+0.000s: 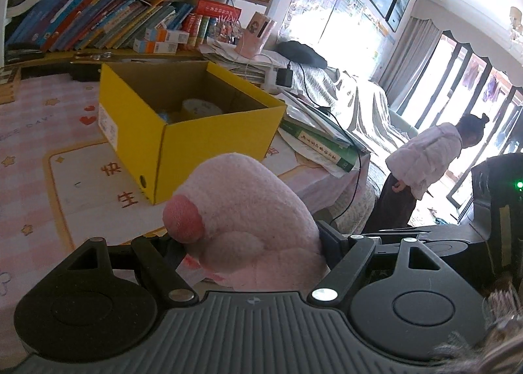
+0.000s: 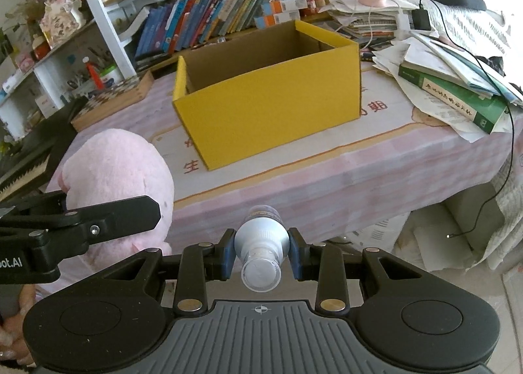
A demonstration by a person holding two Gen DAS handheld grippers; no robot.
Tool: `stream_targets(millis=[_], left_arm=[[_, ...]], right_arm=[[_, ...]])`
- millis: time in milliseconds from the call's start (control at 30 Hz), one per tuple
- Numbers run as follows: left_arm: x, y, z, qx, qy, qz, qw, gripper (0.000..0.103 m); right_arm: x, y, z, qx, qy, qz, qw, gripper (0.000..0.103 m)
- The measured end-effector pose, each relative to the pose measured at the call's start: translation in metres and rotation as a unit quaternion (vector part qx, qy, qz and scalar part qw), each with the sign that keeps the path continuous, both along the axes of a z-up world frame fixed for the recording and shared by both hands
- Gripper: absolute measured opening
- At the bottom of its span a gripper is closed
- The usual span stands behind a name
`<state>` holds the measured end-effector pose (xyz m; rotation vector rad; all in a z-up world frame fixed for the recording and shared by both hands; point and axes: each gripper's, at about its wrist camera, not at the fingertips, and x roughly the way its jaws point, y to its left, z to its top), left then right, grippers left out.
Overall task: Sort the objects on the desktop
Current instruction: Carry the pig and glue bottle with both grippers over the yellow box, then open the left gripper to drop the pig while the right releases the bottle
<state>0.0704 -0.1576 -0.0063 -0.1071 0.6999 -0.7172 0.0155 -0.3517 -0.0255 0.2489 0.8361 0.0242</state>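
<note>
Left tongs (image 1: 251, 243) pinching pink plush toy (image 1: 248, 210); right tongs (image 2: 261, 251) clamped on small bottle (image 2: 262, 243), both short of table edge. Beyond, on pink tablecloth (image 2: 376, 158): open yellow box (image 1: 183, 112), holding possibly tape roll (image 1: 201, 109).

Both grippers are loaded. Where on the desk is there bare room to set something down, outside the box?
Bare pink cloth lies between the yellow box and the desk's near edge, and more left of the box toward the wooden tray. The right end is crowded with the green book, loose papers and a cable.
</note>
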Motion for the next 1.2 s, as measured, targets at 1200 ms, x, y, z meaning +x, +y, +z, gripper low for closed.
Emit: stream_targets(millis=[1200], left_arm=[[0.125,-0.085,0.054,0.067,-0.181,0.074,0.9785,0.079]], right_arm=[[0.155,-0.071,0.091,-0.060,-0.191,0.064,0.978,0.033]])
